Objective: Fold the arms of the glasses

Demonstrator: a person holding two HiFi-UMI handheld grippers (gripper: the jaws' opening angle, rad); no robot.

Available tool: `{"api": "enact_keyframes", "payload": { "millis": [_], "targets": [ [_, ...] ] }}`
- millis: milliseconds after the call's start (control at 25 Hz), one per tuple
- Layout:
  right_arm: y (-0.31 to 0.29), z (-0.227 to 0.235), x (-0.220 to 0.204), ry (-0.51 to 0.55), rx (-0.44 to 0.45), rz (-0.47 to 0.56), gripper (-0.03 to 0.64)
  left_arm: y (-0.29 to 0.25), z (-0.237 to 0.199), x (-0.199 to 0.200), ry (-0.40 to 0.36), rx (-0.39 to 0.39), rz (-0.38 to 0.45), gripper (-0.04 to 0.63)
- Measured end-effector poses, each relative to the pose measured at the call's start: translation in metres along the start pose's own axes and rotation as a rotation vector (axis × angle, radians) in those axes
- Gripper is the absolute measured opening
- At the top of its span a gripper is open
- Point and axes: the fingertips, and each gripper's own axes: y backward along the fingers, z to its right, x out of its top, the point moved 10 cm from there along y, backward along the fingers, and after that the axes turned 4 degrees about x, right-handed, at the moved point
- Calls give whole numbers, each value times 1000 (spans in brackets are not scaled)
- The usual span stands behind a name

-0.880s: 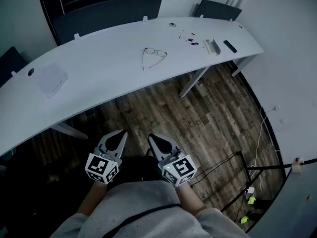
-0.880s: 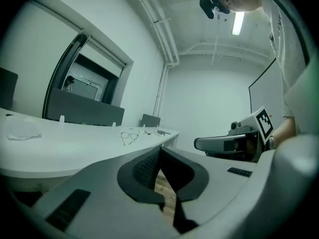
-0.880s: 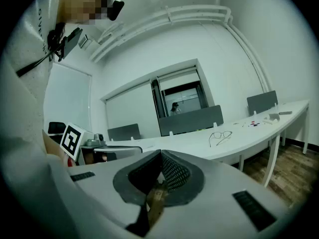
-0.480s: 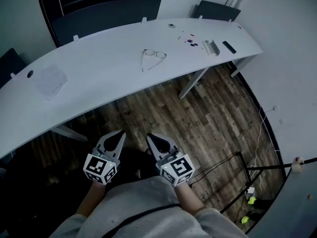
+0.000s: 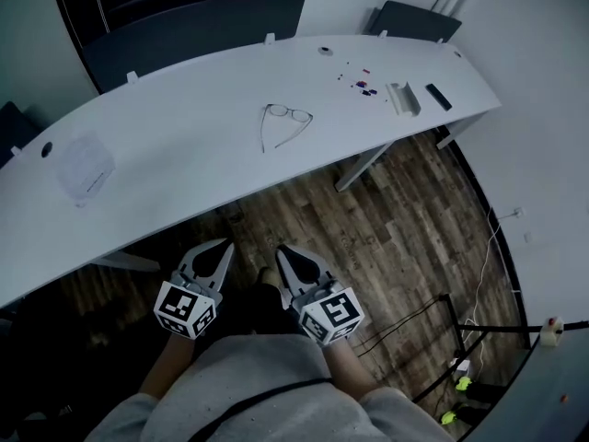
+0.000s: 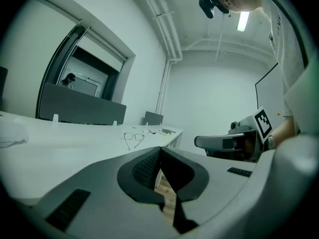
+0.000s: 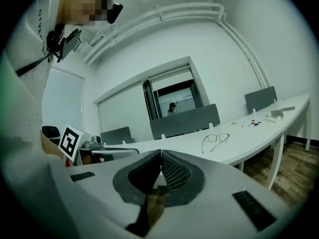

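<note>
Lying arms-open on the white table (image 5: 184, 141), thin-rimmed glasses (image 5: 285, 122)

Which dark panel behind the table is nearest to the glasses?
The wide middle panel; the glasses lie in front of it, while the narrower right panel stands further off.

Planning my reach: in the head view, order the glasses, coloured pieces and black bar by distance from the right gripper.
1. Glasses, middle of the table, ahead of the right gripper.
2. Coloured pieces, farther right.
3. Black bar, near its right end.
</note>
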Motion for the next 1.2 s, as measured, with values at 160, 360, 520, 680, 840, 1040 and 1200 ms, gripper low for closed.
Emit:
{"api": "enact_keyframes", "payload": {
  "millis": [160, 360, 520, 680, 840, 1040, 1200],
  "targets": [
    [-25, 41, 11, -5, 7, -14, 18, -44, -19, 14, 4, 4, 7, 14],
    [-53, 86, 25, 8, 26, -27, 20, -97, -34, 28, 5, 2, 8, 14],
    [-68, 118, 31, 12, 31, -43, 18, -130, -41, 32, 1, -3, -10, 14],
    [-74, 146, 33, -10, 31, -50, 20, -159, -47, 35, 12, 3, -29, 14],
    [-79, 172, 34, -24, 36, -58, 20, -184, -49, 40, 10, 13, -39, 14],
    [-81, 198, 34, -21, 3, -50, 20, -202, -51, 43, -17, 31, -43, 14],
    [-81, 207, 32, -49, 1, -38, 20, -200, -60, 42, -32, 69, -69, 14]
  ]
}}
